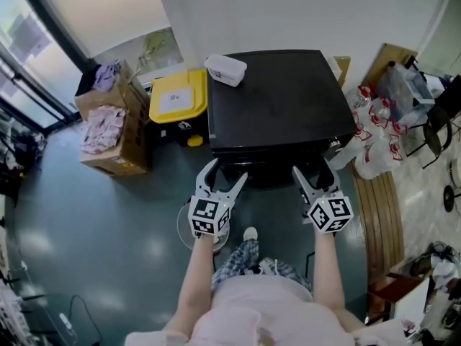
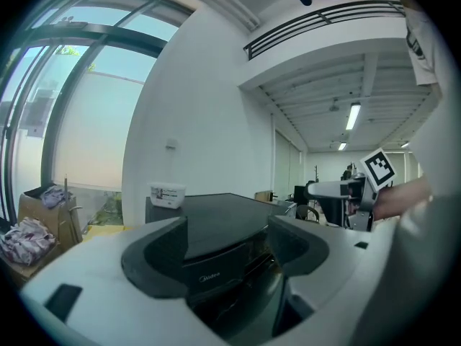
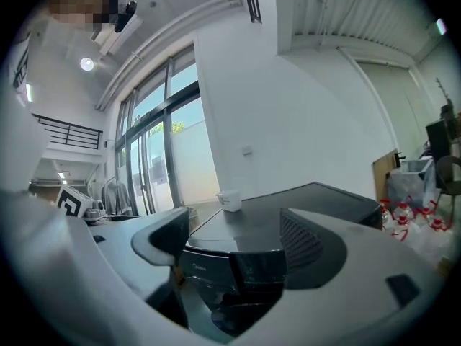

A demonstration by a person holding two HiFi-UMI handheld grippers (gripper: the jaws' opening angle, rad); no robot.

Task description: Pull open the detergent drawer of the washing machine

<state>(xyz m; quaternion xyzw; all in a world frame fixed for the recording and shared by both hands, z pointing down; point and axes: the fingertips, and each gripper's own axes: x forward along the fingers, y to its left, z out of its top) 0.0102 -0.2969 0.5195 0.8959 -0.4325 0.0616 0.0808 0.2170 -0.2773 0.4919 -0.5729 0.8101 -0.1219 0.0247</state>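
A black washing machine (image 1: 277, 99) stands against the white wall, seen from above. Both grippers hover just in front of its upper front edge without touching it. My left gripper (image 1: 225, 173) is open at the machine's front left corner. In the left gripper view, my left gripper (image 2: 227, 229) frames the dark front panel with brand lettering (image 2: 205, 274). My right gripper (image 1: 312, 171) is open near the front right, and the right gripper view shows the same lettered panel (image 3: 205, 265) between its spread jaws (image 3: 234, 225). The panel looks flush with the front. Nothing is held.
A white lidded box (image 1: 225, 69) rests on the machine's back left corner. A yellow-lidded bin (image 1: 177, 96) and cardboard boxes (image 1: 115, 132) stand to the left. Plastic bags and bottles (image 1: 374, 132) and a wooden bench (image 1: 378, 215) are on the right. The person's feet (image 1: 250, 233) are below the grippers.
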